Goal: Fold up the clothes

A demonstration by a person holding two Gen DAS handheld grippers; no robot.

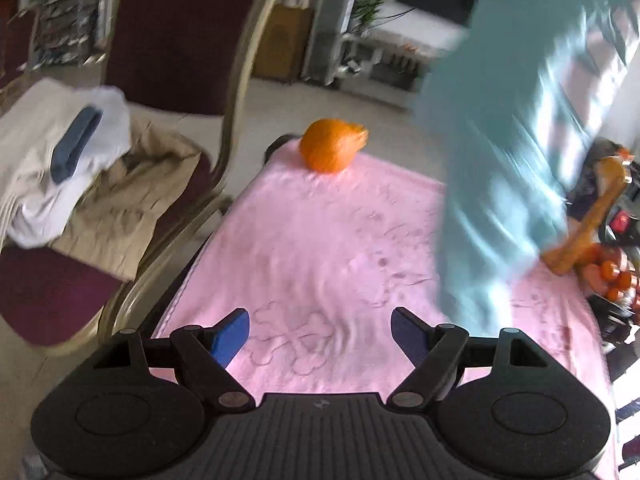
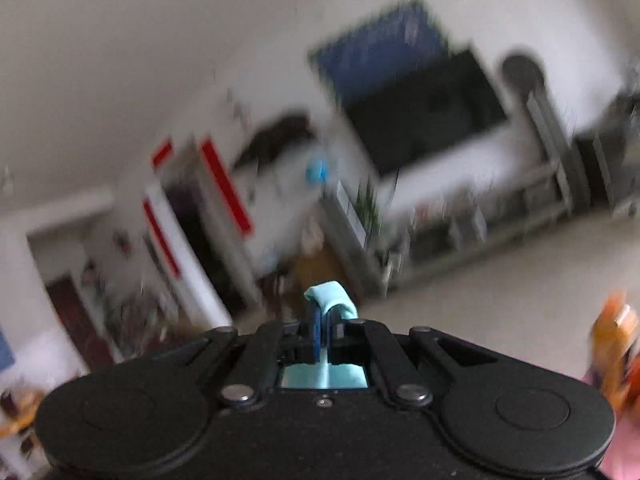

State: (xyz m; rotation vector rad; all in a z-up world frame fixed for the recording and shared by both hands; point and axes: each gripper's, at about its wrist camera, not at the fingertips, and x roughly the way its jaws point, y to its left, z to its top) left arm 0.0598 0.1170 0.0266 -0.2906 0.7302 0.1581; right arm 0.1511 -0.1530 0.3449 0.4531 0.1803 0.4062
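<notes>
- Nearest the left camera, the left tool point(image 1: 320, 332) hovers with its blue pads spread wide and nothing between them, low over the pink blanket point(image 1: 320, 240) that covers the worktop.
- At the right tool point(image 2: 326, 320), the pads are pinched together on a fold of light blue garment point(image 2: 330, 298); this tool points up toward the room, so the cloth hangs below it.
- Over the right side of the blanket, the same light blue garment point(image 1: 516, 140) dangles in the air, blurred, not yet laid flat; no fold looks started.
- Farther on, an orange point(image 1: 332, 150) sits at the blanket's far end.
- To the left, on a chair point(image 1: 192, 92), a heap of pale clothes point(image 1: 76, 168) lies unfolded, so most of the work seems left.
</notes>
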